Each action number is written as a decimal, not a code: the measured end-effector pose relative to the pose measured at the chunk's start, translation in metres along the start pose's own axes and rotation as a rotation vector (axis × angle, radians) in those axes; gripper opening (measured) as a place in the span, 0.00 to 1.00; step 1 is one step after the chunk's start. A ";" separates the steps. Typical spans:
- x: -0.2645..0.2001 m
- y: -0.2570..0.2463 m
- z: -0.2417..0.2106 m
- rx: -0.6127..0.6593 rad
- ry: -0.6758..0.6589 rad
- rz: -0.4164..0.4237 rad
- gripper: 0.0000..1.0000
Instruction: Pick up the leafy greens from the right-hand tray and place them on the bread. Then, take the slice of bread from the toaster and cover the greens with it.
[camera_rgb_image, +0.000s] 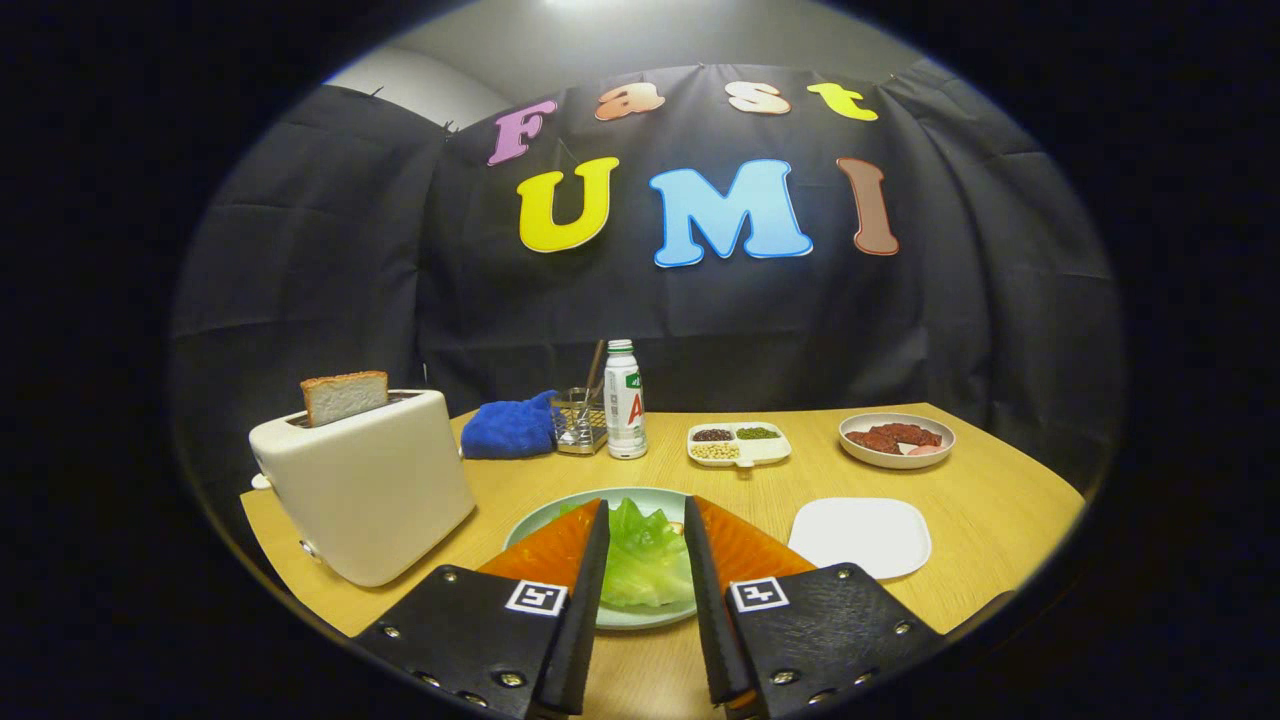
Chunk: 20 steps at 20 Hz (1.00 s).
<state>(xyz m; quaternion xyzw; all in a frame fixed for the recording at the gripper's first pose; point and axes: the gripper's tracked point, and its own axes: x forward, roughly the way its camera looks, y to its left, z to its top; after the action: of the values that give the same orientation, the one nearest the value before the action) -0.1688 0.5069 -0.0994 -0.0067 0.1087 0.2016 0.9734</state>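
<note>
My gripper hovers over a pale green plate at the table's near edge, its orange fingers standing apart. The leafy greens lie on that plate in the gap between the fingers, and I see no finger pressing on them. Whatever lies under the greens is hidden. To the left stands a cream toaster with a slice of bread sticking up out of its slot. A white square tray sits bare just right of the fingers.
Along the back of the wooden table stand a blue cloth, a glass holder with utensils, a bottle, a divided dish of beans and a bowl of red food.
</note>
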 end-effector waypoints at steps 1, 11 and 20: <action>0.000 0.004 0.000 0.000 -0.002 -0.001 0.45; -0.004 0.057 0.023 0.046 -0.058 0.027 0.45; -0.006 0.131 0.044 0.060 -0.047 0.133 0.45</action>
<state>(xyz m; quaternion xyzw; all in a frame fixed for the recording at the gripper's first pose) -0.2160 0.6274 -0.0508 0.0344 0.0920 0.2627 0.9599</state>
